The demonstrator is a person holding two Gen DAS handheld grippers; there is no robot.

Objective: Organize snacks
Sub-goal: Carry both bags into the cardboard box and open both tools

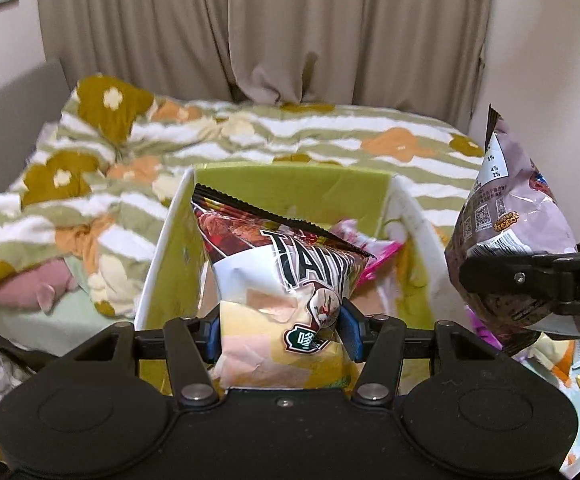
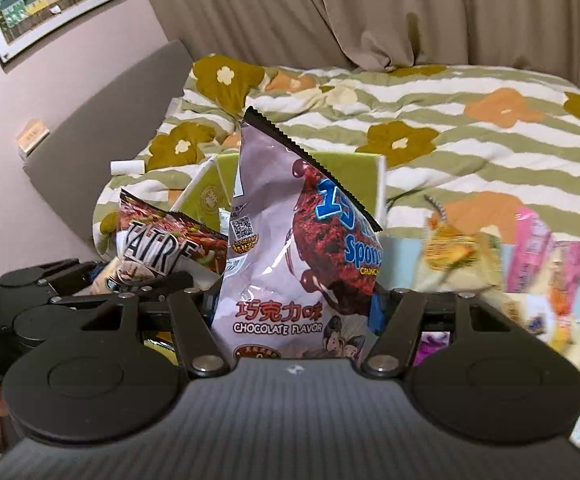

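My left gripper is shut on a red, white and yellow chip bag, its blue pads pinching the bag's lower part. Just behind the bag stands an open green box with white outer walls; a pink packet lies inside it. My right gripper is shut on a purple chocolate-flavour snack bag, held upright. In the left wrist view that purple bag hangs to the right of the box. In the right wrist view the chip bag and the left gripper sit low left, before the box.
A bed with a striped floral quilt lies behind the box, with curtains beyond and a grey headboard at the left. Several loose snacks, among them a yellow packet and a pink one, lie on a light blue surface at the right.
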